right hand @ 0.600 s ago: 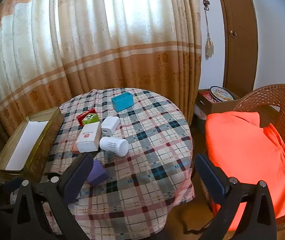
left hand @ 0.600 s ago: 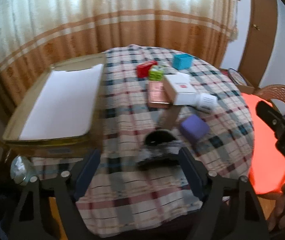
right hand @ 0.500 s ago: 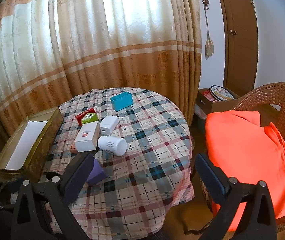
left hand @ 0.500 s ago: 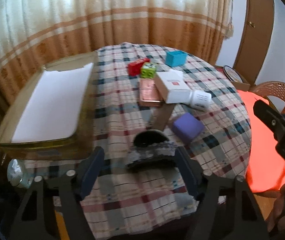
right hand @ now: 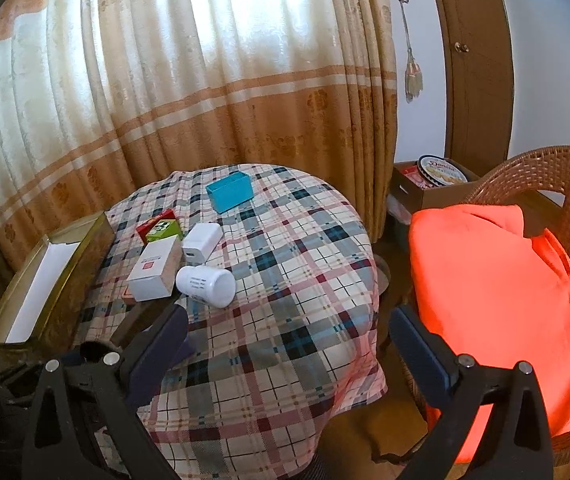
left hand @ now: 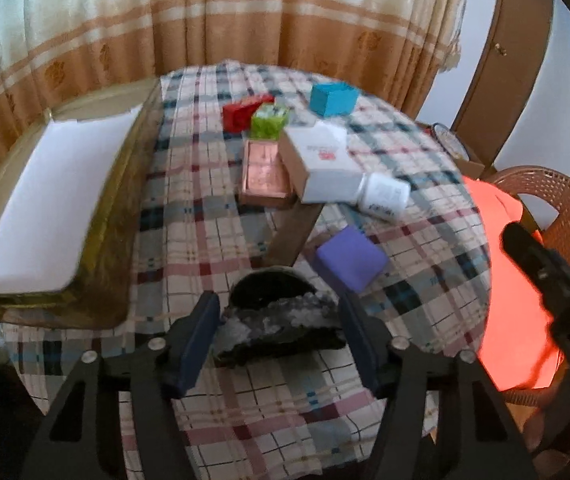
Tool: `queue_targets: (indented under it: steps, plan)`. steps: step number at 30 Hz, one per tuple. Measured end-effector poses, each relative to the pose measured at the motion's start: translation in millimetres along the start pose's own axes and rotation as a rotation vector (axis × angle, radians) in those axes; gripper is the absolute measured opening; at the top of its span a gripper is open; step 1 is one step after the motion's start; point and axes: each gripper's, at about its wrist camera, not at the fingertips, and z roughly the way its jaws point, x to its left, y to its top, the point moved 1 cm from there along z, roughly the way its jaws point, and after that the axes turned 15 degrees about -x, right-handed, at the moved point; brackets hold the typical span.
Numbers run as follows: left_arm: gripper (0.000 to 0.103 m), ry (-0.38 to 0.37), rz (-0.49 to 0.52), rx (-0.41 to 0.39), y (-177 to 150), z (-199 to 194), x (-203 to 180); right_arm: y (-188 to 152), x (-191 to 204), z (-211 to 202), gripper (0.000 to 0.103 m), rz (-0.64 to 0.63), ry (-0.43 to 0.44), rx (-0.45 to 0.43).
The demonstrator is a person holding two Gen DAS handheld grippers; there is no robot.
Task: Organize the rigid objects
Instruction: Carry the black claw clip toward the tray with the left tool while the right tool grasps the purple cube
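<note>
Several boxes crowd the table [right hand: 285,280]; left fingers [left hand: 205,332] clamp a dark object [left hand: 277,328], right fingers [right hand: 417,344] spread empty.

Striped curtain [right hand: 189,92]; wicker chair [right hand: 557,184] with orange cushion [right hand: 497,280]; door [right hand: 481,60]

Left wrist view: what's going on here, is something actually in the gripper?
Yes. The left gripper is shut on a dark, glittery round container, held above the near edge of the checked table. The right gripper hangs open and empty. Boxes and a white bottle lie on the cloth; the open tray sits left.
</note>
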Motion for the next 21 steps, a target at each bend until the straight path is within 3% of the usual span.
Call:
queue_targets:
  steps: [7, 11, 16, 21]
  plan:
    - [0.073, 0.005, 0.021, 0.022, -4.1, 14.2, -3.3, -4.2, 1.2, 7.6, 0.102, -0.016, 0.013, 0.026]
    - [0.071, -0.051, -0.017, 0.013, -6.1, 13.3, 7.7, -6.0, 3.7, 11.2, 0.102, -0.025, 0.022, 0.037]
    - [0.069, -0.019, 0.000, -0.009, -3.7, 5.2, 20.5, -9.4, 10.1, 16.7, 0.102, -0.021, 0.053, 0.058]
    - [0.069, -0.033, 0.035, -0.058, 5.3, -15.6, 25.9, -15.2, 26.0, 24.3, 0.102, -0.045, 0.102, 0.094]
